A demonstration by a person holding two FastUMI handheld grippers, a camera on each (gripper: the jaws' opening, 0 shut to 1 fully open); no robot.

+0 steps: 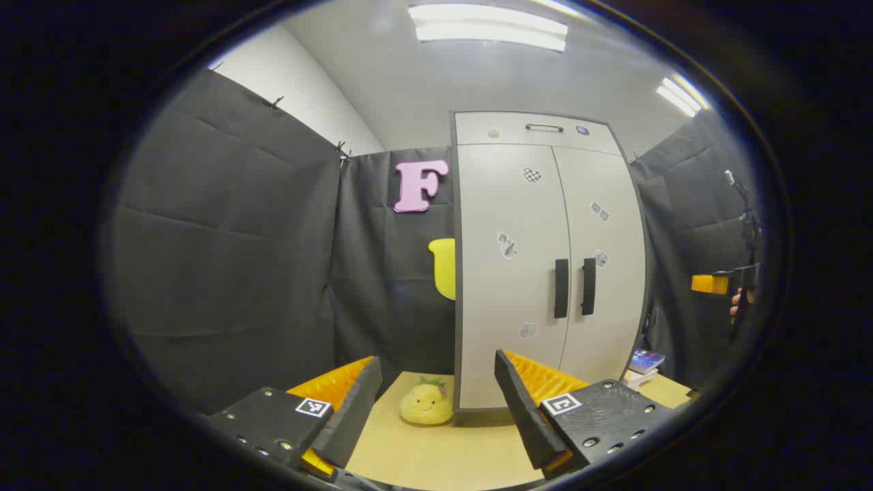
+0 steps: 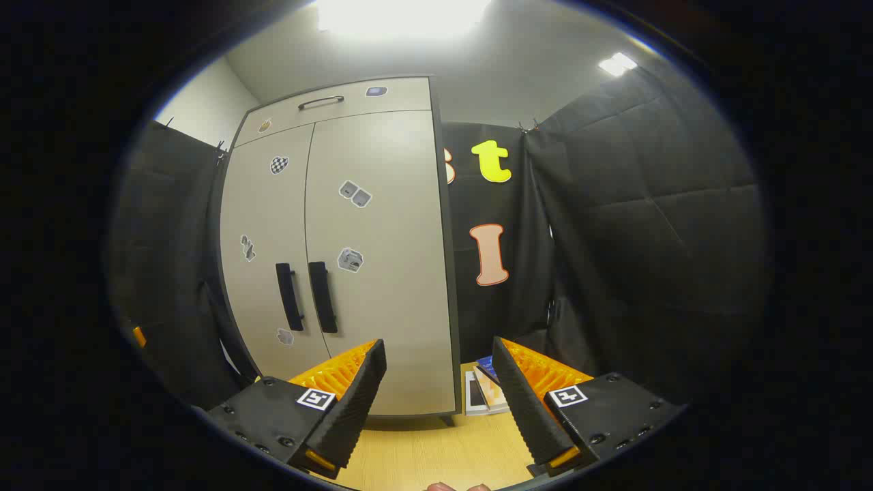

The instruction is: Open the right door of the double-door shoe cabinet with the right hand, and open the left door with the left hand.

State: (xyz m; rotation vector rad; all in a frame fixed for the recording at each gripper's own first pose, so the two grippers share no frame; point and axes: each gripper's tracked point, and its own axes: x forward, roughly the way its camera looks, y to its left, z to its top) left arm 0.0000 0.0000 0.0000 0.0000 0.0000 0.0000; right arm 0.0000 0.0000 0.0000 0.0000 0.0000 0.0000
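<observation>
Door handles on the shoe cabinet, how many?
2 vertical door handles: left door handle and right door handle, side by side at the centre seam. A third, horizontal handle sits on the top panel.

The right gripper (image 2: 436, 395) hangs with its fingers spread wide apart, holding nothing, above the wooden worktop (image 2: 423, 457). Ahead and to its left stands the shoe cabinet (image 2: 354, 239), well apart from the fingertips, with both doors shut. The right door (image 2: 382, 273) and left door (image 2: 262, 273) each carry a dark vertical handle beside the centre seam. Some books (image 2: 485, 392) lie on the worktop between the fingers, just right of the cabinet's base.
</observation>
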